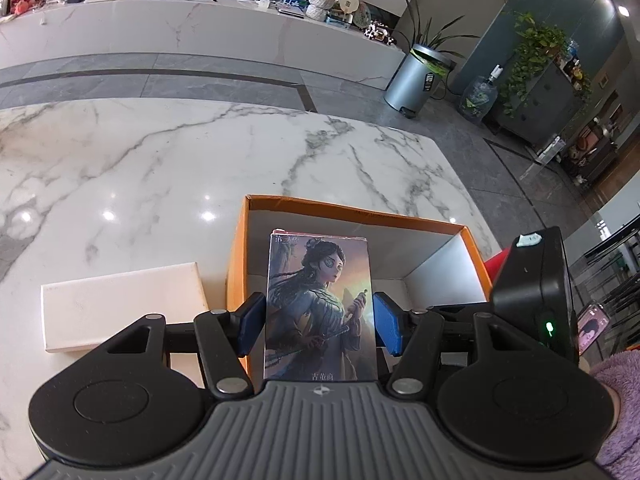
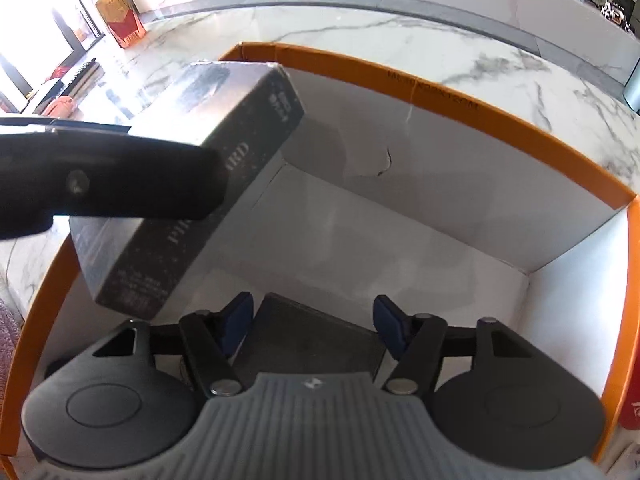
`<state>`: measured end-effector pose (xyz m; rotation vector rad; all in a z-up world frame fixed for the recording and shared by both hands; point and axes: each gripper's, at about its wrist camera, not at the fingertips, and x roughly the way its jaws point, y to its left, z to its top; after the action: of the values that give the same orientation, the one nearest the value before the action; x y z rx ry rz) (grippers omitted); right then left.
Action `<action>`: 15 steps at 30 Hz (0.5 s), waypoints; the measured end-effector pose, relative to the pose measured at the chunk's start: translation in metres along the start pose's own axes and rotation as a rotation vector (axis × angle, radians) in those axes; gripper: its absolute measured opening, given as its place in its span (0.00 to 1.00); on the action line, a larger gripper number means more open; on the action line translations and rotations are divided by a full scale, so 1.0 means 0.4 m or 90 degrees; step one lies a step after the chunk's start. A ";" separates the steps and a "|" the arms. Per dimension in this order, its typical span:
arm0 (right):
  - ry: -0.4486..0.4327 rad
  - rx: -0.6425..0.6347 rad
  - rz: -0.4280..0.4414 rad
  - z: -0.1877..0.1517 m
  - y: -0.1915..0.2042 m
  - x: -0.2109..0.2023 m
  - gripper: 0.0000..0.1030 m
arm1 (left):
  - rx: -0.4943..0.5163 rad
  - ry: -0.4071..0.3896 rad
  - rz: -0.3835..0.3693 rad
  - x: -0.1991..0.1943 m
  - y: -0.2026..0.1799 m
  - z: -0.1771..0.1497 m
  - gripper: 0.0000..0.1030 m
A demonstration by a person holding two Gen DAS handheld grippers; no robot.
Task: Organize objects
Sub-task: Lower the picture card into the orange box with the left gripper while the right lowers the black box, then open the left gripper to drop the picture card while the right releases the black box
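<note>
The left tongs (image 1: 319, 322) are clamped on a card box (image 1: 320, 304) with a painted woman on its face, one blue pad on each long side, the box standing upright between them. The box hangs over the near left corner of the orange carton (image 1: 352, 210), which sits open on the marble bench (image 1: 160, 152) close to the bench's right edge. In the right wrist view the same box shows as a dark slab (image 2: 188, 200) tilted over the carton's left wall, with the left tongs' black arm crossing in front of it.

The right tongs (image 2: 314, 330) stand apart, holding nothing; they reach down inside the carton (image 2: 460, 98), just above a dark flat box (image 2: 316, 340) that lies on the carton's white floor near its near wall. Whether the pads touch that flat box cannot be told.

The step in hand looks like packing: the card box is being brought into the carton. The next move probably calls for lowering it beside the dark flat box, or onto it, then opening the pads. The right tongs may need to clear the way first.

A white flat box (image 1: 120, 304) lies on the bench just left of the carton, not yet packed.

The left tongs point forward and slightly down; a purple fleece sleeve (image 1: 616, 408) shows at the right edge.
</note>
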<state>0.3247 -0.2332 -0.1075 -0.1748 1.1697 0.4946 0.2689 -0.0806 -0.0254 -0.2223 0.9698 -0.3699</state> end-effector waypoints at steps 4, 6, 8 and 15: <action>0.017 -0.001 0.001 -0.007 0.004 -0.021 0.61 | 0.018 0.004 0.005 0.003 -0.009 -0.009 0.66; 0.007 -0.019 0.001 -0.017 0.010 -0.030 0.60 | 0.017 0.013 0.008 0.009 -0.013 -0.014 0.66; -0.010 -0.024 -0.012 -0.029 0.006 -0.049 0.54 | 0.021 0.014 0.013 0.009 -0.019 -0.021 0.66; -0.071 -0.034 -0.095 -0.094 0.009 -0.169 0.54 | 0.120 0.044 0.112 0.030 -0.098 -0.051 0.66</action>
<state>0.2714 -0.2633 -0.0601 -0.2750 1.0270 0.3982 0.2500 -0.1218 -0.0323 0.0474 1.0084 -0.3058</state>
